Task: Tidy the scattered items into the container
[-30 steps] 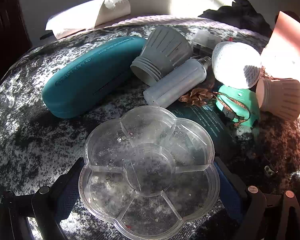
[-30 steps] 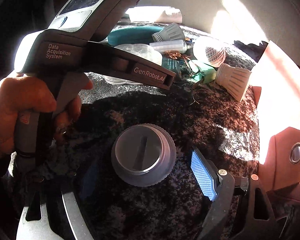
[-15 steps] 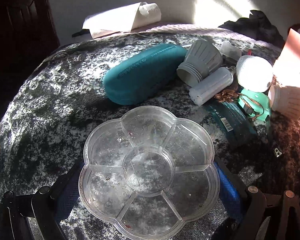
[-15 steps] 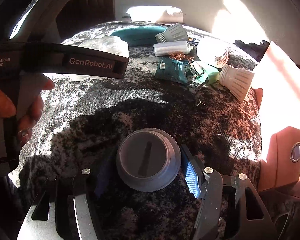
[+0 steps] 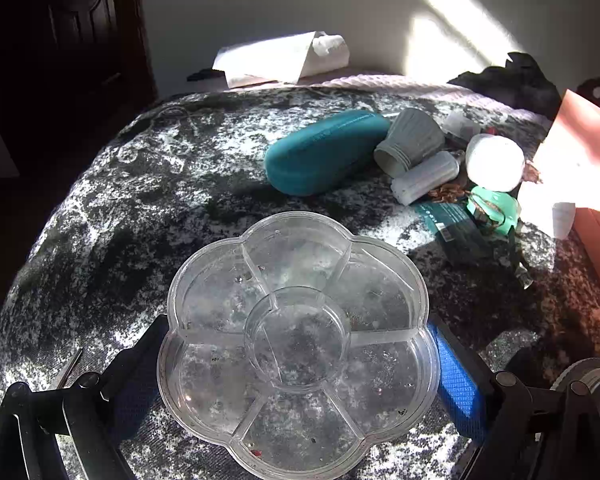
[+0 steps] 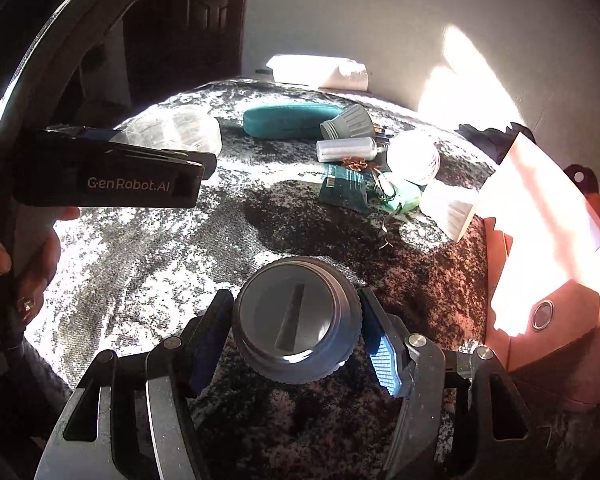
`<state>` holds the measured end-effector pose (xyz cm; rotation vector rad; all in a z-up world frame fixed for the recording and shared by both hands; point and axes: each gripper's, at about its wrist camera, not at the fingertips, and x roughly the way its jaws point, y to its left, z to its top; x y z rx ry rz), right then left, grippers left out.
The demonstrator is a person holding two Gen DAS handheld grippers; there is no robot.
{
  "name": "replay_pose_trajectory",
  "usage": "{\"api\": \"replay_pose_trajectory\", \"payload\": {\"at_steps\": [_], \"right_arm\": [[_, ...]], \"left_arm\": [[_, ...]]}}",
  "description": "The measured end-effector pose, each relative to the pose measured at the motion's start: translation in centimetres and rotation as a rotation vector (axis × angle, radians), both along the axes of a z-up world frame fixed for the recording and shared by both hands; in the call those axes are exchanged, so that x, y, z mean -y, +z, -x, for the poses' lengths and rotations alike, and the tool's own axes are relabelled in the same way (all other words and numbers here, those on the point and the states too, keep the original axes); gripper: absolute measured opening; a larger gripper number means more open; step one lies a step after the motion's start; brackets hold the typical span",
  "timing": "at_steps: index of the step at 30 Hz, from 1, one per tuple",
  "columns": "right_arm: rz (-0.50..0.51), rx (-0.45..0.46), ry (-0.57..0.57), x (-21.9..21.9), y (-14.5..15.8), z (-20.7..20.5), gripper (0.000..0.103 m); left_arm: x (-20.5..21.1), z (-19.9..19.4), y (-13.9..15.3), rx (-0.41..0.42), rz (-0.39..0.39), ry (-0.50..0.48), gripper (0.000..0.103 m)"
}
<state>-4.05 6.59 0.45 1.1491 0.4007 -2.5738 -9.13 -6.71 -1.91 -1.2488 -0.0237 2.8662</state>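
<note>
My left gripper (image 5: 296, 364) is shut on a clear flower-shaped divided tray (image 5: 296, 344) and holds it over the dark mottled cloth. The tray also shows in the right wrist view (image 6: 176, 130), held by the left tool. My right gripper (image 6: 296, 324) is shut on a grey round knurled cap (image 6: 296, 320) with a slot in its top. The scattered items lie further back: a teal glasses case (image 5: 324, 152), a grey ribbed bulb base (image 5: 410, 142), a white tube bulb (image 5: 424, 178), a white globe bulb (image 5: 496, 162), a dark green packet (image 5: 452, 226) and a mint tape measure (image 5: 494, 208).
A pink open carton (image 6: 548, 248) stands at the right edge, with a white ribbed bulb base (image 6: 450, 208) beside it. White folded paper (image 5: 284, 60) lies at the back by the wall. A dark garment (image 5: 512, 76) lies at the back right.
My left gripper has drawn back and to the left with the tray, away from the pile. My right gripper has closed in from open onto the grey cap.
</note>
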Motion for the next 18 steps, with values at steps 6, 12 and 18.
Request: {"api": "replay_pose_trajectory", "payload": {"at_steps": [6, 12, 18], "right_arm": [[-0.005, -0.043, 0.01, -0.2, 1.6, -2.0, 0.066], [-0.005, -0.088, 0.004, -1.2, 3.1, -3.7, 0.066], [0.014, -0.136, -0.021, -3.1, 5.0, -5.2, 0.066]], "left_arm": [[-0.4, -2.0, 1.5, -0.036, 0.034, 0.006, 0.097], [-1.4, -3.5, 2.8, -0.059, 0.051, -0.003, 0.097], [-3.1, -4.7, 4.3, -0.079, 0.057, -0.023, 0.097]]}}
